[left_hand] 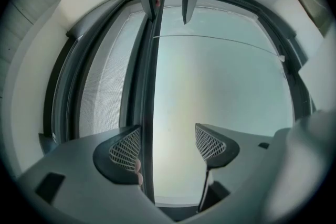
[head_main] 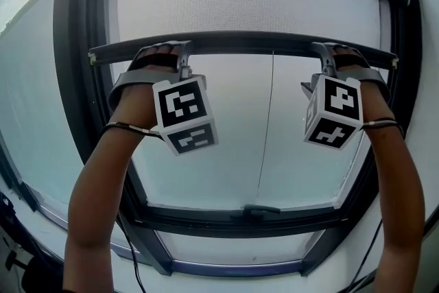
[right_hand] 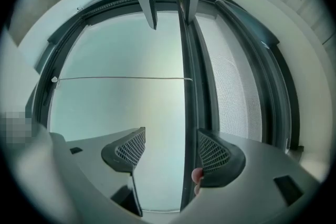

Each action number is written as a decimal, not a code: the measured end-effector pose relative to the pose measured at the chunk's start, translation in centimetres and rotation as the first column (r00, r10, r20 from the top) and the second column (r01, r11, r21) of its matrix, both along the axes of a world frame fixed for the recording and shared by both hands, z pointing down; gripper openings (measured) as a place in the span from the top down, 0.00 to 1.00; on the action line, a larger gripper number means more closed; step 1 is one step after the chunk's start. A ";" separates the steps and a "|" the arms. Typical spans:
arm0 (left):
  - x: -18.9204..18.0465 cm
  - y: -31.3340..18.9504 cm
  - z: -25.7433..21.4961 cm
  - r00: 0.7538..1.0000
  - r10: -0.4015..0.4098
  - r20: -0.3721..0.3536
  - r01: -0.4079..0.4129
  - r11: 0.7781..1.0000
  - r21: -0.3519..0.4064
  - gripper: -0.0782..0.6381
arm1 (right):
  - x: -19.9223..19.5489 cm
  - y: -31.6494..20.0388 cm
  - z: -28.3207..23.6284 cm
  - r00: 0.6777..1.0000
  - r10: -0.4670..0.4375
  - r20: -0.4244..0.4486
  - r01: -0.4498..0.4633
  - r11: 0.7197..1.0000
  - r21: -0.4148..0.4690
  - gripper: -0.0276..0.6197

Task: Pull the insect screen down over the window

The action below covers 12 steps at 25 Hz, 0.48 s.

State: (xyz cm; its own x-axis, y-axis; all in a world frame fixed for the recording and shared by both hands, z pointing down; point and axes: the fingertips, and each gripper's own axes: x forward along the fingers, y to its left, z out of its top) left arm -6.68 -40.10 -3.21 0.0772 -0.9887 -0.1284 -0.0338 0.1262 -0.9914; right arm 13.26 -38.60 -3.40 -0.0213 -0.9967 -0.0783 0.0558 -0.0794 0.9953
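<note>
Partway down the window (head_main: 226,141), the insect screen (head_main: 247,7) ends at its single dark pull bar (head_main: 240,43), which runs level from side to side across the frame. Two tools meet it: the left hand-held gripper (head_main: 184,58) near the bar's left end and the right hand-held gripper (head_main: 328,57) near its right end. Each has its jaws spread wide, with the bar passing between them and lying against the jaw on the mesh side, not clamped. Bare glass lies below the bar, so the pull looks set to go straight down, shared about equally by both hands. One thin cord (head_main: 266,127) runs from the bar toward the lower frame.
</note>
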 end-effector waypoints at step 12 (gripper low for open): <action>0.3 0.6 8.0 0.999 0.052 0.004 -0.051 0.995 -0.086 0.44 | 0.2 0.1 7.8 0.998 0.008 0.066 -0.004 0.998 -0.061 0.50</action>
